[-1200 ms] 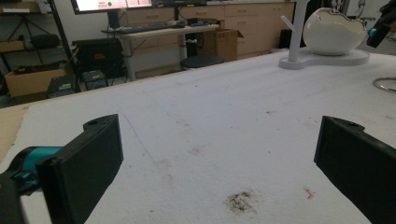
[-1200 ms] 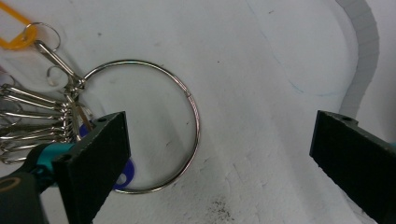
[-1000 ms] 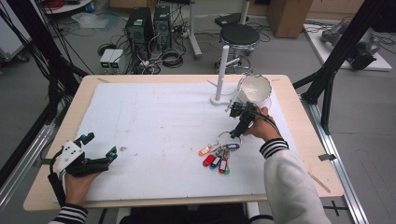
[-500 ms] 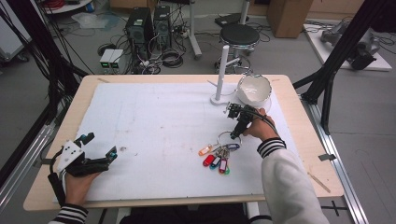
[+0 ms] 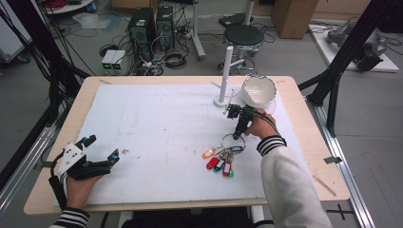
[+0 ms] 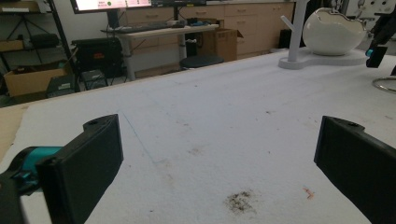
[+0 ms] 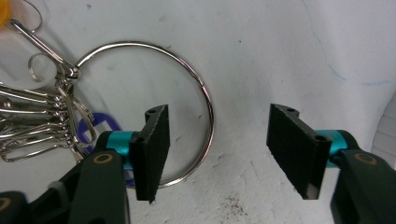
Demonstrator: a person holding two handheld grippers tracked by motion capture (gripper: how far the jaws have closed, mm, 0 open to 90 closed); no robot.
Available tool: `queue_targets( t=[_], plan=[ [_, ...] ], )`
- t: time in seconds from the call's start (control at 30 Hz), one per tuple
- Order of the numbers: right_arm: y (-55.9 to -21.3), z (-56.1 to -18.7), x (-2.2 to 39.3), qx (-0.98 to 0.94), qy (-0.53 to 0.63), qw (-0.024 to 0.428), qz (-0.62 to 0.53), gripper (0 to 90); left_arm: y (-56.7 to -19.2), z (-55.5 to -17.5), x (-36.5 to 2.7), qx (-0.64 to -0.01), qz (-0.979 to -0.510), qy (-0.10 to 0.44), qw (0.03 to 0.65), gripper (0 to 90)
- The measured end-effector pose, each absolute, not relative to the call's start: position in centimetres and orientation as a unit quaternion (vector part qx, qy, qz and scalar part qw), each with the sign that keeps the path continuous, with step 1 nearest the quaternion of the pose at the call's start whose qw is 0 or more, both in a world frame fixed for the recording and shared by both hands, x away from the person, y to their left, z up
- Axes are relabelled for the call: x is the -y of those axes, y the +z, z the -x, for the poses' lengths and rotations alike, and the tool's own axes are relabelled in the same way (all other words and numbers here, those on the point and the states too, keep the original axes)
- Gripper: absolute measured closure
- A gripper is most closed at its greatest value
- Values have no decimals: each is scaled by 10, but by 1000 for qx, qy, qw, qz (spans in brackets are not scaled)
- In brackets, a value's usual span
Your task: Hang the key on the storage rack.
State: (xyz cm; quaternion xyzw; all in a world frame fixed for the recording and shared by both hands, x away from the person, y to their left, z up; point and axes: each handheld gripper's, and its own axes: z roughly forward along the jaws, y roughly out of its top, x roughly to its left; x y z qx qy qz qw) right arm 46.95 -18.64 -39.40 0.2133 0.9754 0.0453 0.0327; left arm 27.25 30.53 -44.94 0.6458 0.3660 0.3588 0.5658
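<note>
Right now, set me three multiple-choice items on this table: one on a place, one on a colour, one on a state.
1. Where does the key ring lie?
A. In the bowl
B. On the white mat, under the right gripper
C. Beside the left gripper

2. What colour is the bowl?
A. Red
B. Black
C. White

3. How do the left gripper's jaws stand?
A. Open, with nothing between them
B. Shut on the key ring
C. Shut on the bowl

Answers:
1 B: the ring's wire lies between the right gripper's jaws, which have just been closing and don't press on it.
2 C: it shows plain white beside the white post.
3 A: the left gripper view shows bare mat between its wide-apart jaws.
</note>
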Motion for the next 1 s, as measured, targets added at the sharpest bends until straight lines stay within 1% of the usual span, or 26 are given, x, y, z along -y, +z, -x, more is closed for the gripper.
queue_targets(
  t=[0.27,0.3,0.4,0.43,0.5,0.7,0.73,0.83,1.0],
  plan=[
    [-396,-472,185,-979,27,28,-199,551,-449,-273,-305,-366,-646,358,566,17],
    [-396,-472,185,-979,27,28,-199,551,-449,-273,-305,-366,-646,358,566,17],
    [-398,-472,184,-981,23,30,-192,611,-449,-273,-305,-365,-647,359,565,17],
    [-398,-472,184,-981,23,30,-192,611,-449,-273,-305,-365,-647,359,566,17],
    [-398,-472,183,-981,15,27,-194,646,-449,-273,-305,-366,-646,359,566,17],
    [-400,-472,182,-981,13,23,-193,685,-449,-272,-306,-364,-648,359,564,17],
    [-400,-471,182,-980,11,23,-195,705,-449,-272,-305,-364,-648,359,565,17],
    [-400,-472,182,-981,10,21,-193,727,-449,-272,-306,-364,-648,359,565,17],
    [-402,-472,182,-981,10,20,-193,744,-449,-272,-305,-365,-648,358,565,17]
  ],
)
